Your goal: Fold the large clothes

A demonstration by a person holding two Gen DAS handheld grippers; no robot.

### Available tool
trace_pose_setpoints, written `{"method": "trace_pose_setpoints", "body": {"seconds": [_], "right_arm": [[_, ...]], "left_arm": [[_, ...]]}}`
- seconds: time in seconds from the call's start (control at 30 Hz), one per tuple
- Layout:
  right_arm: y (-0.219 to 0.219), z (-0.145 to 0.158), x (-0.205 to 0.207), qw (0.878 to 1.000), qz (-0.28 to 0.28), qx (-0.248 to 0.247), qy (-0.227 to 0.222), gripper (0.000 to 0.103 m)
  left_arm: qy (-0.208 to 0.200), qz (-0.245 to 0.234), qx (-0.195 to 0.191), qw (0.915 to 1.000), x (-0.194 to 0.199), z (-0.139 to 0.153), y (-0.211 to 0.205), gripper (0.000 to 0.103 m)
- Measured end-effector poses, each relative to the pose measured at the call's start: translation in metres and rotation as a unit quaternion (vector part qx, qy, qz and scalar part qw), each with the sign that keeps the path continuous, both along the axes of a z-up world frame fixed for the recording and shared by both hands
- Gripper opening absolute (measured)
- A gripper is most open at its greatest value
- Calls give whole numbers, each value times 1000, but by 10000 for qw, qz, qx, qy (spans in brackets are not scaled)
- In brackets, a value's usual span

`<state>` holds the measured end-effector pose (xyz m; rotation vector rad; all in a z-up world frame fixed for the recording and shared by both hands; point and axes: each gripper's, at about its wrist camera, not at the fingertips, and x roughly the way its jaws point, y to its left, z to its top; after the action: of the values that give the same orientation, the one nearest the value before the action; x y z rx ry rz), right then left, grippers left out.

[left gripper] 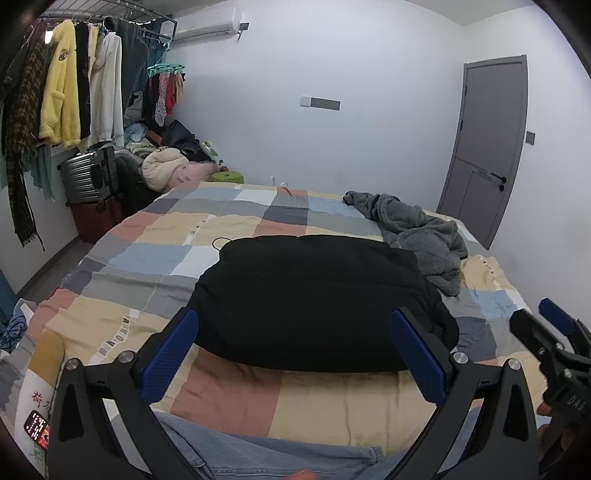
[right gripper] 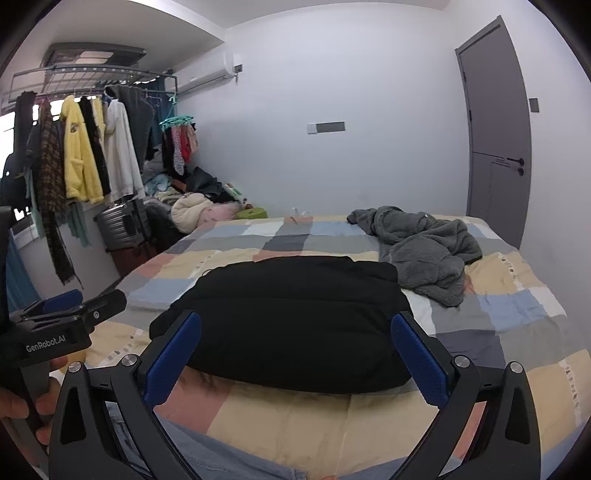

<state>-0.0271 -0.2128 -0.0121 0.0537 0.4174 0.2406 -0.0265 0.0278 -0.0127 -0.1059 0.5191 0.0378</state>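
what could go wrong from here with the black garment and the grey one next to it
1. The black garment looks puffy, so its fold might spring open.
2. The grey garment lies crumpled against its far right corner; pulling it could drag the black one.
3. Both hand-held grippers, left and right, are open and empty; a shallow pinch may slip.

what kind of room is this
Most likely a home bedroom: a bed with a patchwork cover fills the view, a clothes rack full of hanging garments stands in the corner, and an air conditioner is mounted on the wall.
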Motion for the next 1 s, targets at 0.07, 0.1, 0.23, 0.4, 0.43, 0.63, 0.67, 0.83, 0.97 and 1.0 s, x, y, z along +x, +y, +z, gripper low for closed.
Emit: {"method": "trace_pose_setpoints", "body": {"seconds": [0.07,0.1,0.23,0.4,0.43,0.63,0.67,0.83,0.97,1.0], "right_arm": [[-2,0,0,10000,-31,13,6,103],[-3,0,0,10000,-46,11,15,103],[-2,0,-1,9999,-106,-39,28,103],[3,-2,-2,9998,-31,-206,12,103],[4,-2,-2,9998,-35,-210,21,103],[1,-7,2,9997,-107,-176,120,103],[0,-7,3,9997,-127,-174,133,103],[-1,-9,2,9996,-155,-189,137,103],[-4,-8,1,9996,-186,-182,112,103],[-4,-8,1,9996,-198,-187,103,103]], "left_arm": [[21,-2,32,10000,1,-2,1,103],[41,-6,39,10000,2,-2,1,103],[48,-39,59,10000,1,-3,-1,103],[64,-123,33,9999,2,-3,-4,103],[75,-127,33,9999,2,-4,-4,103],[90,-165,90,9998,4,-4,-4,103],[93,-185,98,9997,4,-4,-5,103],[130,-217,52,9997,6,-7,-8,103],[131,-231,97,9996,7,-7,-11,103],[123,-235,88,9996,6,-7,-12,103]]}}
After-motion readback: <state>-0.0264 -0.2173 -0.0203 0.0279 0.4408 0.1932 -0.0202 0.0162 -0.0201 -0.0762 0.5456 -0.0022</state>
